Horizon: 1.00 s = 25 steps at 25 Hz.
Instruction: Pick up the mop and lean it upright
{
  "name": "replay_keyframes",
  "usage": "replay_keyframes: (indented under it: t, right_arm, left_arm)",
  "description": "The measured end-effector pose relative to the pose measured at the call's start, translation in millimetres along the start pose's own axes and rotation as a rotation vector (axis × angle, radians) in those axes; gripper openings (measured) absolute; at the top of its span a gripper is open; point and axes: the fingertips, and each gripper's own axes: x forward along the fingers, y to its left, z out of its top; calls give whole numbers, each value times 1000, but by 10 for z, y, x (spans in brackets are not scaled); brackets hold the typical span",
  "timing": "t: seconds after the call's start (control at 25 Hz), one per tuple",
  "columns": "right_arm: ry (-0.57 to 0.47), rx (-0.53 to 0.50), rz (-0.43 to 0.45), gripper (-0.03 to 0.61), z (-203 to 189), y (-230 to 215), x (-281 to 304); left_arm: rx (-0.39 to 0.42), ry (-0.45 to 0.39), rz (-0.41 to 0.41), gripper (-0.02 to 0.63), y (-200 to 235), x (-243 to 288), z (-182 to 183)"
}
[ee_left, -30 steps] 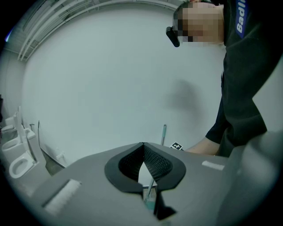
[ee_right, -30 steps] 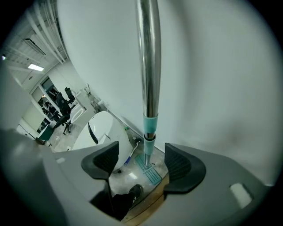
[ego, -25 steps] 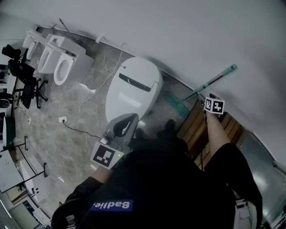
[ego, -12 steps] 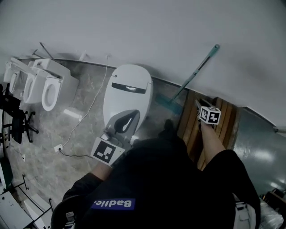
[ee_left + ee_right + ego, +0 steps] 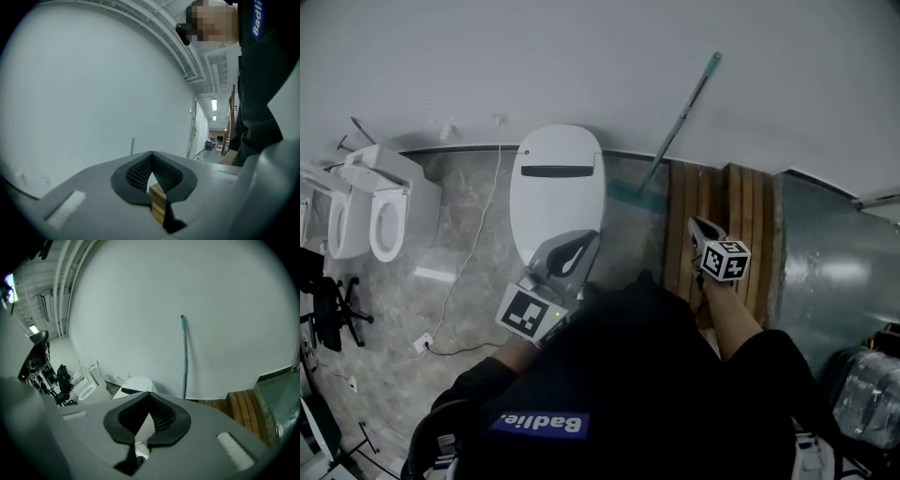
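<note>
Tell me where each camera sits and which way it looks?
Head view: on the person's head, looking steeply down at the toilet, the wooden boards and the mop leaning on the wall; dark torso, left gripper and right gripper show.
Left gripper view: rides the left gripper, faces the wall past shut jaws; a dark sleeve shows at right.
Right gripper view: rides the right gripper, faces the wall past shut, empty jaws; only the gripper shows.
Shared: head and right gripper views both show mop, toilet and boards.
</note>
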Motion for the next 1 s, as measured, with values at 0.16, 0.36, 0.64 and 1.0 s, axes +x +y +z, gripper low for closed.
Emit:
replay_keyframes:
  t: [0.16, 0.36, 0.64, 1.0]
  right_arm:
    - [-42, -17, 40, 5, 56, 226, -323]
    - [-114, -20, 85, 5, 94, 349, -690]
    - [-162, -95, 169, 5, -13, 367, -1348]
    - [-185, -371, 335, 5, -355, 617, -1974]
  left_arm:
    - [27, -23, -54, 18, -242, 51, 71]
    - [65, -10, -86, 18, -614, 146, 105]
    - [94, 33, -98, 18, -1343, 525, 84]
    - [112, 194, -94, 18, -2241, 708, -256]
